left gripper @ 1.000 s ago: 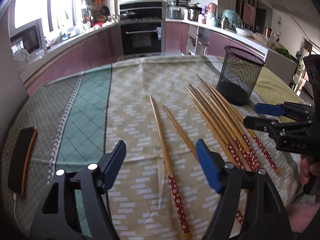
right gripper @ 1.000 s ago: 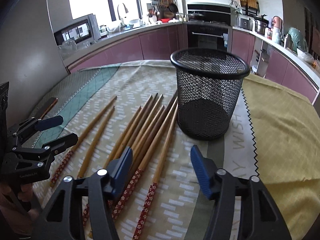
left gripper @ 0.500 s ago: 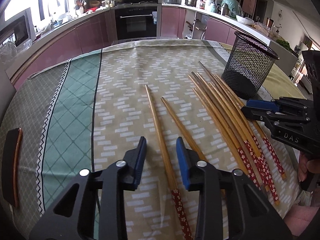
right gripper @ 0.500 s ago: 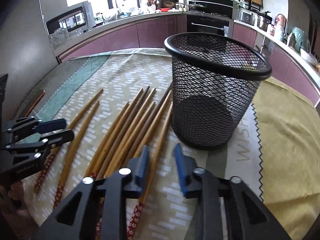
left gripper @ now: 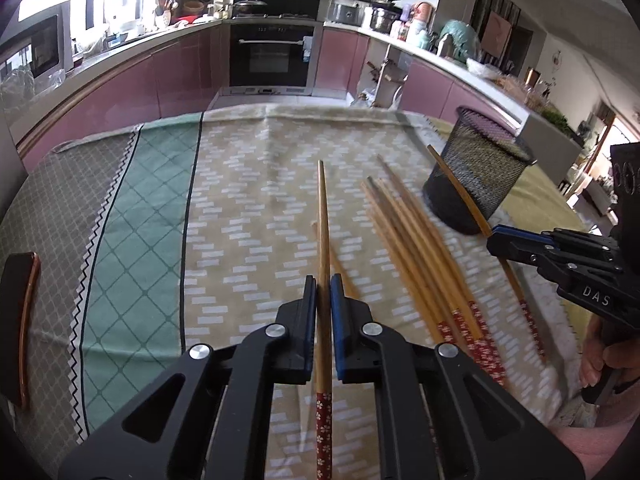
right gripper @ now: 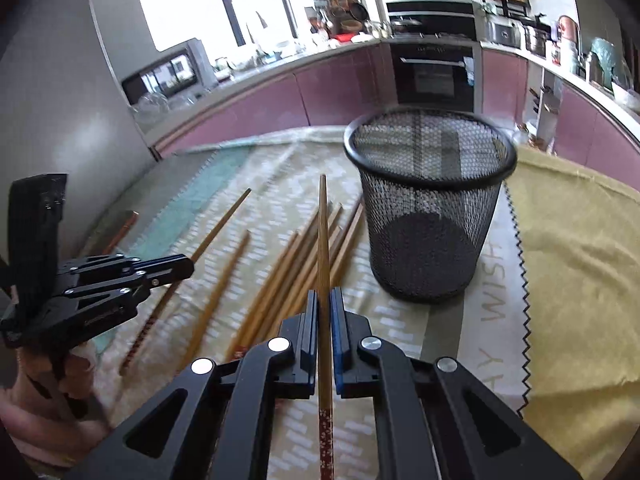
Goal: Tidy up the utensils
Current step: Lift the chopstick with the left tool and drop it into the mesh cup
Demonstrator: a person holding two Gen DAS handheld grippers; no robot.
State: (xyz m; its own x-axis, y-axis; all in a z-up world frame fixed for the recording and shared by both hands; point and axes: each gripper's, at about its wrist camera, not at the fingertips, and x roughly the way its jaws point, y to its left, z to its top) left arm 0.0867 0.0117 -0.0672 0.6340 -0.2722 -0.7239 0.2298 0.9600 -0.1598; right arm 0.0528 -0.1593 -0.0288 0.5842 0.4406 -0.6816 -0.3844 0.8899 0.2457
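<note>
My left gripper (left gripper: 324,285) is shut on a wooden chopstick (left gripper: 323,216) whose tip points away across the cloth and whose red patterned end sticks out behind the pads. My right gripper (right gripper: 324,297) is likewise shut on a chopstick (right gripper: 323,224), pointing just left of the black mesh basket (right gripper: 428,216). In the left wrist view the right gripper (left gripper: 495,240) holds its chopstick (left gripper: 456,188) slanted in front of the basket (left gripper: 476,188). Several chopsticks (left gripper: 420,248) lie bundled on the cloth, also visible as a chopstick bundle (right gripper: 288,280). One lone chopstick (right gripper: 224,288) lies left of them.
A dark phone (left gripper: 18,328) lies at the table's left edge. A yellow cloth (right gripper: 580,260) covers the table right of the basket. A hand (left gripper: 604,364) grips the right tool. Purple kitchen cabinets and an oven (left gripper: 276,60) stand beyond the table's far edge.
Both pairs of jaws went from wide apart to shut, each taking hold of one chopstick. The right gripper's chopstick now stands tilted up off the cloth.
</note>
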